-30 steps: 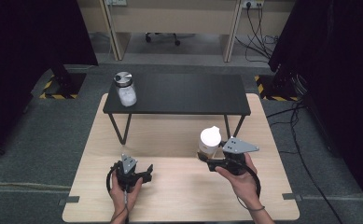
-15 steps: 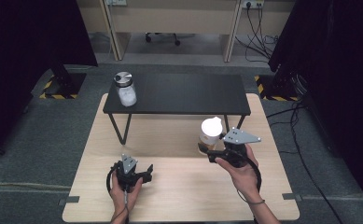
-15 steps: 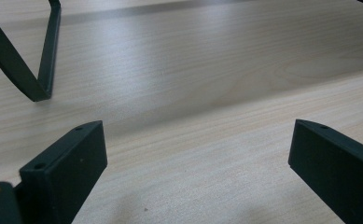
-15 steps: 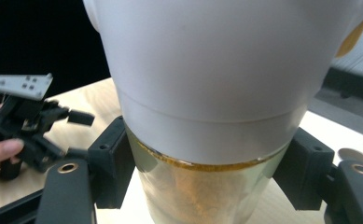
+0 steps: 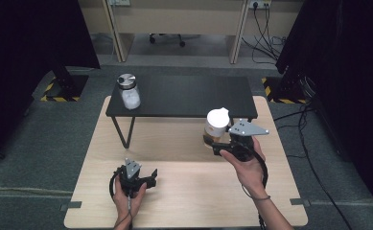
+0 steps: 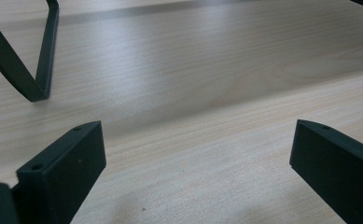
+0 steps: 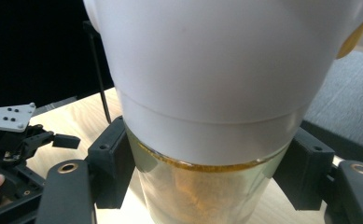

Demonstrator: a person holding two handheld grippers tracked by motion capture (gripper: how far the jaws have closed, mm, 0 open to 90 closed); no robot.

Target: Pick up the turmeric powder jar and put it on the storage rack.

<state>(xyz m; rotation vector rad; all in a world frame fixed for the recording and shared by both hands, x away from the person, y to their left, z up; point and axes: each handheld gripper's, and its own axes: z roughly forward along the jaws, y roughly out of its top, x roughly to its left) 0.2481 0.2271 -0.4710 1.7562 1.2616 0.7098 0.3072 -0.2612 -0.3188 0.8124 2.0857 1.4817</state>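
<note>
My right gripper (image 5: 218,142) is shut on a glass jar (image 5: 217,125) with a white lid and amber contents, held off the wooden table (image 5: 184,201) near the front right corner of the low black table (image 5: 189,98). In the right gripper view both pads press the jar (image 7: 202,196) on its glass just under the lid, with the right gripper (image 7: 207,175) around it. My left gripper (image 5: 148,178) rests low on the wooden table at the front left, open and with nothing in it. Its jaws stand wide apart over bare wood, so the left gripper (image 6: 198,163) holds nothing.
A second glass jar (image 5: 128,91) with a metal lid and white contents stands on the far left corner of the black table. The black table's leg (image 6: 41,70) rises close ahead of the left gripper. Cables (image 5: 270,28) and dark cabinets (image 5: 337,72) lie beyond on the floor.
The right gripper has lifted the white-lidded jar higher and slightly to the right. The left gripper has stayed where it was.
</note>
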